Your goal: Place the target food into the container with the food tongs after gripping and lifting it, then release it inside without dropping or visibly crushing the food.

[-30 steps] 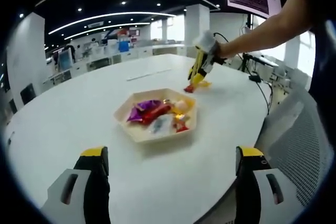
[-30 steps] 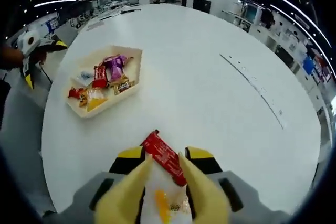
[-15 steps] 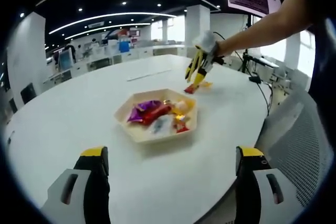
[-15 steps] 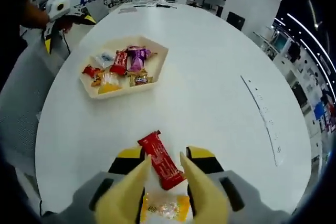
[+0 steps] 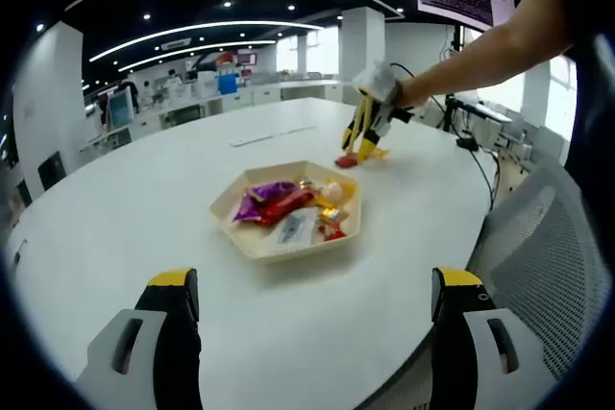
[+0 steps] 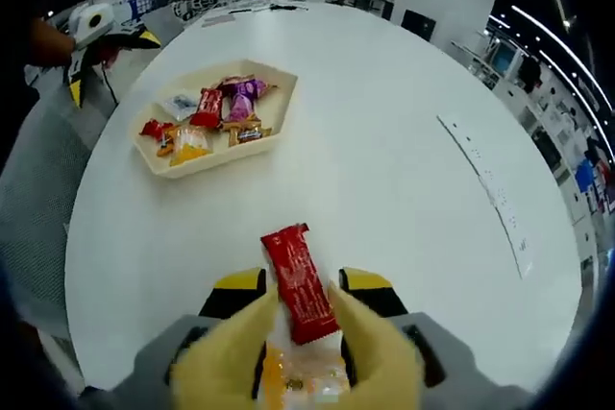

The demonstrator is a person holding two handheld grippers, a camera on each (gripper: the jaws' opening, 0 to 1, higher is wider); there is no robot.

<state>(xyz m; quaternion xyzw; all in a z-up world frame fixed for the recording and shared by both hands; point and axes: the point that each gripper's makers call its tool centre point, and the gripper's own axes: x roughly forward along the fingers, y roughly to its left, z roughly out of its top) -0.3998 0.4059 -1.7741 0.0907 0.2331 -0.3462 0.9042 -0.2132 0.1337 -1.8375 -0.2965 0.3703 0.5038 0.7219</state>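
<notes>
Right gripper (image 5: 366, 140) has dropped toward red snack (image 5: 346, 161).

The left gripper (image 5: 307, 333) hangs low with its jaws spread wide apart, nothing between them; the right gripper (image 6: 306, 319) is reached out on a bare, extended arm (image 5: 480, 45), its jaws drawn in partway, tips pointing down toward the surface.

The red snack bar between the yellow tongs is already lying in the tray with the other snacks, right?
No. The right gripper view shows the red snack bar between the tongs, on the table, well short of the tray of snacks.
</notes>
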